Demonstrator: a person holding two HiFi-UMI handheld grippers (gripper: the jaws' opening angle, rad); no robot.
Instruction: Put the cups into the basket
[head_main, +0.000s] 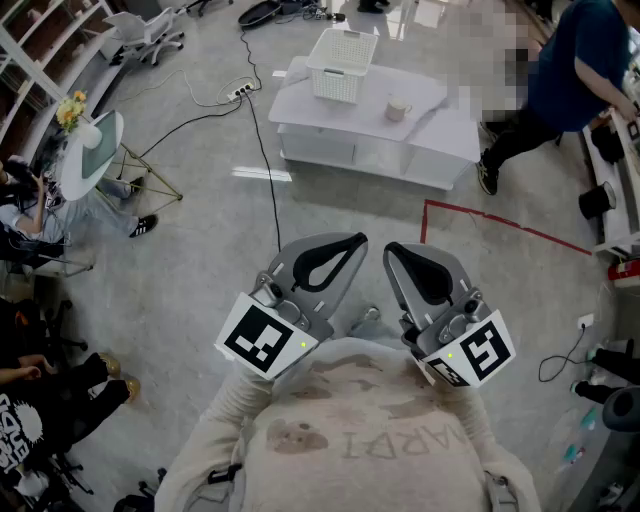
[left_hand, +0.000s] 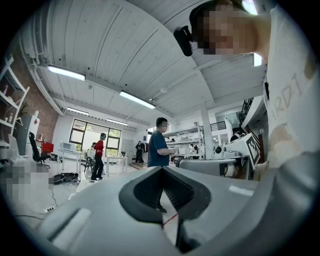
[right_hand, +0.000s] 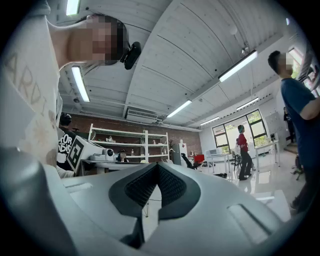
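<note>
A white slatted basket (head_main: 341, 65) stands on a low white table (head_main: 350, 140) far ahead across the floor. A single pale cup (head_main: 398, 108) sits on the same table, to the right of the basket. Both grippers are held close against my chest, far from the table. My left gripper (head_main: 345, 245) (left_hand: 162, 170) is shut and holds nothing. Beside it, my right gripper (head_main: 395, 250) (right_hand: 157, 167) is shut too, also with nothing in it. Each gripper view looks up at the ceiling and the room; neither shows cup or basket.
A person in a dark blue top (head_main: 560, 90) stands at the table's right end. Red tape (head_main: 500, 225) marks the floor before the table. A black cable (head_main: 265, 150) runs across the floor. A round white table with flowers (head_main: 90, 150) and seated people are at the left.
</note>
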